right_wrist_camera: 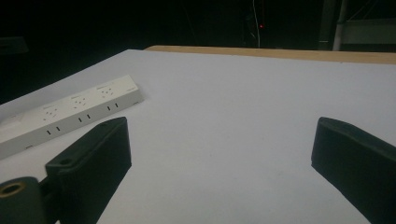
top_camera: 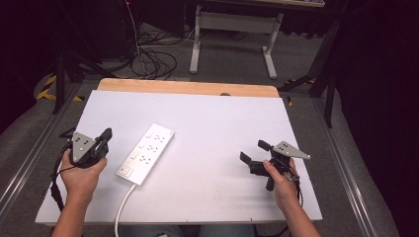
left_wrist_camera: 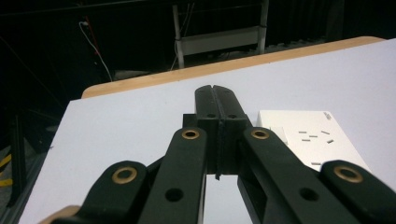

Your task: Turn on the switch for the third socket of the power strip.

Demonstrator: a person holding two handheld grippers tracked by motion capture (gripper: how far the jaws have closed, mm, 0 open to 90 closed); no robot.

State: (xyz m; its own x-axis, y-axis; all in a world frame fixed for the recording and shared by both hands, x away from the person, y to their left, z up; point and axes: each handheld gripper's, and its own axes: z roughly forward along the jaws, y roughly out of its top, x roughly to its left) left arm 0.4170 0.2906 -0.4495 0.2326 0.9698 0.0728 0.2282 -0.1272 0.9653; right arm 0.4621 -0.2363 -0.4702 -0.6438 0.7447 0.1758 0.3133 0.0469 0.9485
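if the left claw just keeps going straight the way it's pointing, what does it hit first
Probably nothing: the shut left claw aims past the power strip, which lies just to its right, over bare white tabletop toward the far wooden edge.

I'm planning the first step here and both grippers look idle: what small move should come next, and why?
Probably open the left gripper and ease it toward the power strip. Its jaws are shut on nothing, and the strip lies untouched just beside it, while the open right gripper sits farther off across bare table.

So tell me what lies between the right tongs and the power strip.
Nothing: in the high view, bare white table top separates the right tongs from the power strip; the right gripper view shows the same bare stretch.
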